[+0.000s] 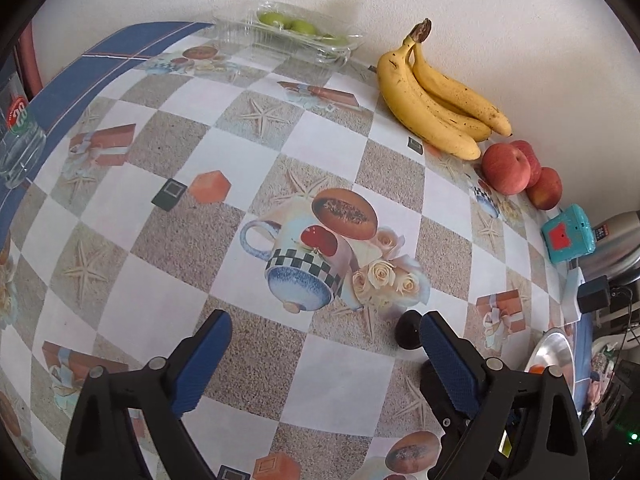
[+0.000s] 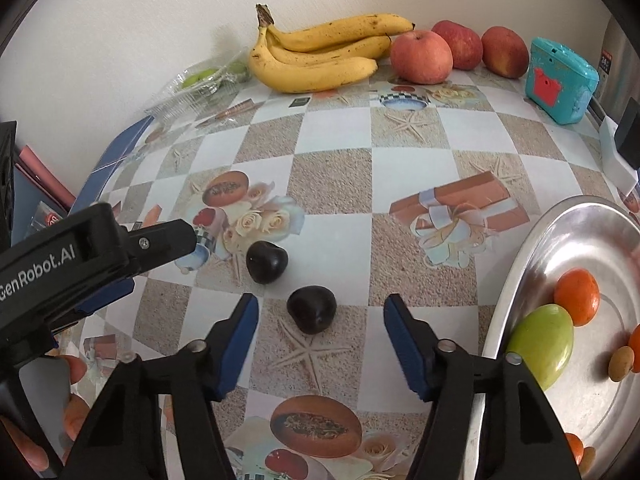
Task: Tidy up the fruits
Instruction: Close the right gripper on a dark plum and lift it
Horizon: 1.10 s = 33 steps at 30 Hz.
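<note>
Two dark plums lie on the patterned tablecloth: the near plum (image 2: 311, 310) sits just ahead of my open right gripper (image 2: 320, 320), between its fingers' line, and the far plum (image 2: 266, 262) lies a little beyond to the left. The far plum also shows in the left wrist view (image 1: 408, 333), touching the right fingertip of my open, empty left gripper (image 1: 324, 340). A silver plate (image 2: 520, 280) at the right holds a green fruit (image 2: 540, 344), an orange fruit (image 2: 577, 297) and small fruits. Bananas (image 2: 320, 56) and three apples (image 2: 421, 57) lie by the wall.
A clear plastic box of green fruits (image 2: 200, 80) stands at the back left by the wall. A teal toy box (image 2: 560, 80) stands at the back right, with a metal pot behind it. A glass (image 1: 18, 136) stands at the table's left edge.
</note>
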### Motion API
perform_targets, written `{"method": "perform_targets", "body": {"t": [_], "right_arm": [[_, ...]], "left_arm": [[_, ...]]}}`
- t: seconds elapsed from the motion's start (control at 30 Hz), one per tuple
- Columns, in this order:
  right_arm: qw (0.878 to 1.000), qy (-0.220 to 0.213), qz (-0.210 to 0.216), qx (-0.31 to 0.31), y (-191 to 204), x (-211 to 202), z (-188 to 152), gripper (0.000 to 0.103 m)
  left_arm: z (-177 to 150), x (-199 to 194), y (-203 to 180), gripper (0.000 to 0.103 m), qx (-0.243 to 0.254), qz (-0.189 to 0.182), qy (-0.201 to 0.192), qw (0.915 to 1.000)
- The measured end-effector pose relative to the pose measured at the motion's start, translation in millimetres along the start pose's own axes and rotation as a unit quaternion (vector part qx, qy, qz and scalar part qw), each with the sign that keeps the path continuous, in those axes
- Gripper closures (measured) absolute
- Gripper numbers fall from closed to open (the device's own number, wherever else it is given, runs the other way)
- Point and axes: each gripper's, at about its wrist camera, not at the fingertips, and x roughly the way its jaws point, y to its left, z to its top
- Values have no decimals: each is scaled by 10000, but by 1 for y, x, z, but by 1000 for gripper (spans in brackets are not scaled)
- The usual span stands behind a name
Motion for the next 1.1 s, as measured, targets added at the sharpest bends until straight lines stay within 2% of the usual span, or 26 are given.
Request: {"method": "perform_targets", "body": {"t": [0.07, 0.13, 0.57, 0.63, 0.97, 1.1], "right_arm": [[10000, 21, -3, 23, -1, 1, -1, 43], [10000, 26, -3, 38, -2, 2, 0, 52], [9995, 32, 260, 191, -3, 8, 1, 71], [9993, 26, 309, 218, -2, 9, 1, 76], [9985, -14, 427, 347, -6, 6, 1, 78], [9980, -97, 443, 435, -12, -2, 2, 78]], "left_arm": [[0, 0, -1, 7, 10, 5, -5, 10000], [1, 1, -1, 7, 10, 0, -4, 10000], [3, 3, -3, 7, -58, -67, 12, 10000], [4, 2, -3, 9, -86, -93, -22, 9999], [4, 0, -8, 12, -134, -222, -57, 9996], [-1, 6, -18, 20, -21, -379, 83, 9992]]}}
